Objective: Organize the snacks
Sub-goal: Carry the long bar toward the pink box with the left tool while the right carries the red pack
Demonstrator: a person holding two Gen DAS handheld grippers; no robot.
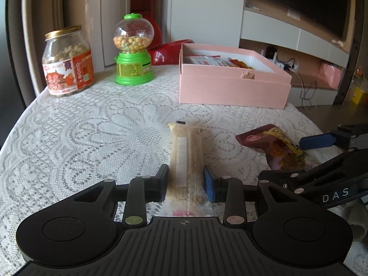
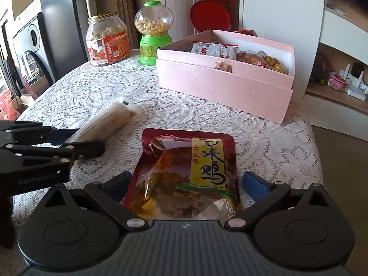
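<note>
Left claw (image 1: 185,179) clamped on the near end of a beige snack bar (image 1: 186,147), lying lengthwise on the lace-covered counter (image 1: 92,133). Right claw (image 2: 186,184) spread apart, straddling a red snack pouch (image 2: 184,174) flat on the counter, pads just beside its edges. Far right, open pink box (image 2: 220,85) holding packets.

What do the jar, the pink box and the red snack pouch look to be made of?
Jar: clear and glossy, glass or hard plastic, with a gold lid that looks like metal.
Pink box: matte with crisp flat walls, probably cardboard.
Red pouch: thin shiny plastic film; it crinkles, catches light and has a clear window showing the food inside.
</note>
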